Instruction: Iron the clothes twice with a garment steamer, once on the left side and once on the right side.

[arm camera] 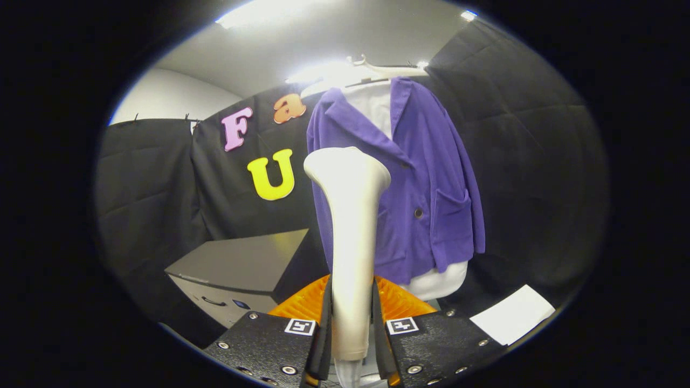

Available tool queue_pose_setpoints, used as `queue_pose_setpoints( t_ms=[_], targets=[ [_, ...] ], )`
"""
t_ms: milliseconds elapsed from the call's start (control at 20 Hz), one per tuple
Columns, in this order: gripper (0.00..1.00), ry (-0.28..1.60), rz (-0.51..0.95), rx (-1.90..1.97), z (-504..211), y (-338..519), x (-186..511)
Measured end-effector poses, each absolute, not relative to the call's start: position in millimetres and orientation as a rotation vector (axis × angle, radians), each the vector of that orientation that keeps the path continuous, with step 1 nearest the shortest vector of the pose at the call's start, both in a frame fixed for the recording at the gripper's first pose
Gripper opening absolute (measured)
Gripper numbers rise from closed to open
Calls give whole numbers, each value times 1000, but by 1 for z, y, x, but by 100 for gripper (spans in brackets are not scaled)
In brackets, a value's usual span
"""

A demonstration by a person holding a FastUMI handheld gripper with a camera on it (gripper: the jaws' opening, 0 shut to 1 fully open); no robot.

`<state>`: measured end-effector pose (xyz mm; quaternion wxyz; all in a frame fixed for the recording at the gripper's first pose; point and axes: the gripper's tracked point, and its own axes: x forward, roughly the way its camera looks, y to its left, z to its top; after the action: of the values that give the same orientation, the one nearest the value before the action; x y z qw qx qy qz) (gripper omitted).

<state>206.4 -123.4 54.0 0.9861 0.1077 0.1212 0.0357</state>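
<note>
From where I sit, the light comes from above: bright ceiling panels (259,13) blow out to pure white, and a second glare patch washes over the white plastic hanger (377,69) at the top of the purple corduroy jacket (431,178). The jacket is evenly lit and sharp. The cream, glossy steamer head (347,215), clamped between my tongs (350,328), catches a soft sheen and looks slightly soft up close. The black quilted cloth walls (528,161) soak up light and go dim. Fisheye bending curves everything toward the rim.
</note>
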Motion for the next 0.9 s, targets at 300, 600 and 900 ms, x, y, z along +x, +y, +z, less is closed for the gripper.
queue_pose_setpoints(
  t_ms=[300, 600, 900],
  targets=[
    [33, 98, 24, 216, 125, -167, 245],
    [33, -20, -8, 216, 178, -201, 285],
    [33, -92, -89, 253, 194, -233, 330]
  ],
)
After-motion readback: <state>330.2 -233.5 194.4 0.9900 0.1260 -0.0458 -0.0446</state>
